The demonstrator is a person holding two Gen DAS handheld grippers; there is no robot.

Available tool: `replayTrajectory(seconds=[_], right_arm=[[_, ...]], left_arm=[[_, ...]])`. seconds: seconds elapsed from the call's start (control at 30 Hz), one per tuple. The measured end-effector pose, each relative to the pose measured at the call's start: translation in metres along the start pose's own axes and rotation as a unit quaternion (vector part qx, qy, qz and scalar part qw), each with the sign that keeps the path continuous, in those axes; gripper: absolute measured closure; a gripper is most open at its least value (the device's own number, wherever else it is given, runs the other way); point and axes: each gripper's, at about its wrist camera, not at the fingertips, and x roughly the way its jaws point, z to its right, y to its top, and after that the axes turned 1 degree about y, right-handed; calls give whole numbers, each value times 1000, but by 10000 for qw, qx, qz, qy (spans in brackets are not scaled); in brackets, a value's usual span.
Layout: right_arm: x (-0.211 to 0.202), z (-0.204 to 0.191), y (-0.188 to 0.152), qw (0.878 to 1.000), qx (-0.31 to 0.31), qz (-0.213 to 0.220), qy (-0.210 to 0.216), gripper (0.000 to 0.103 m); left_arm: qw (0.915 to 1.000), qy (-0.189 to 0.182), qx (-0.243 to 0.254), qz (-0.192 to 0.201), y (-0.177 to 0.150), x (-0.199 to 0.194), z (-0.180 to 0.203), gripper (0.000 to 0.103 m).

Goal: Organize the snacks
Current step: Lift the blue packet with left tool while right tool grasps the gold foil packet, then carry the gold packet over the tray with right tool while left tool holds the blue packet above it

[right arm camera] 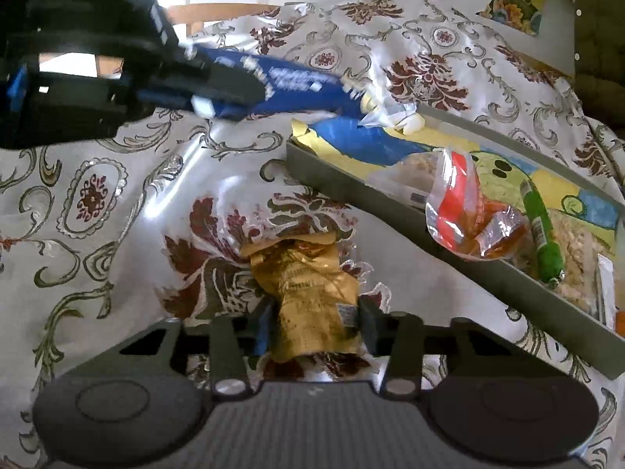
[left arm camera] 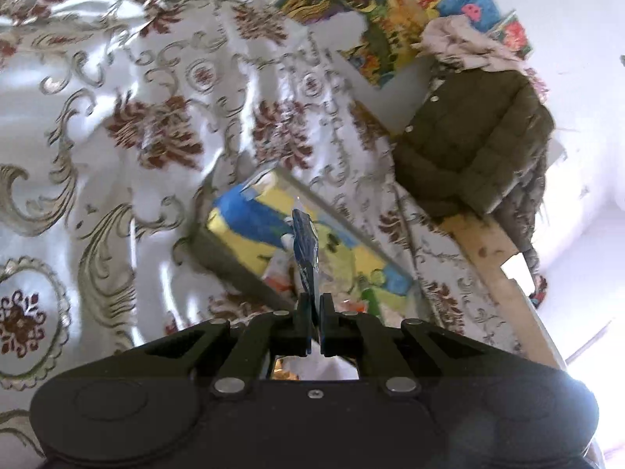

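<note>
Right wrist view: your left gripper (right arm camera: 218, 90) is clamped on the blue packet (right arm camera: 297, 86), held over the tray (right arm camera: 390, 203) edge, prob. for drop-in. Your right gripper (right arm camera: 314, 324) straddles the gold packet (right arm camera: 308, 289) on the tablecloth (right arm camera: 97, 195), fingers apart; contact unclear w/ blur.

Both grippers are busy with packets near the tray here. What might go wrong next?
1. The left gripper pinches the blue packet by one thin end, so it could slip or swing before reaching the tray.
2. The right gripper straddles the crumpled gold packet lying on the glossy tablecloth; closing may snag the cloth or squeeze the packet out.
3. The red-striped clear bag leans over the tray's near wall and could be knocked out.
</note>
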Motion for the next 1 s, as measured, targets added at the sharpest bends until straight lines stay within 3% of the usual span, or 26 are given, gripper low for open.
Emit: replayTrajectory(seconds=[0.27, 0.47, 0.7, 0.87, 1.0], right_arm=[[-18, -9, 5, 9987, -240, 307, -320, 66], [-43, -4, 19, 9939, -186, 907, -601, 66], [-62, 39, 38, 9786, 512, 1524, -1281, 65], [-48, 79, 41, 9709, 1242, 1434, -1463, 65], [-30, 98, 45, 9686, 1484, 1345, -1471, 65]], left_arm=[[9999, -107, 55, 119, 5, 2, 3, 101], [9995, -211, 14, 250, 22, 9, -3, 101], [9986, -152, 401, 299, 31, 46, -5, 101], [9983, -44, 576, 119, 28, 68, -9, 101], [9978, 83, 663, 7, 27, 78, -14, 101]])
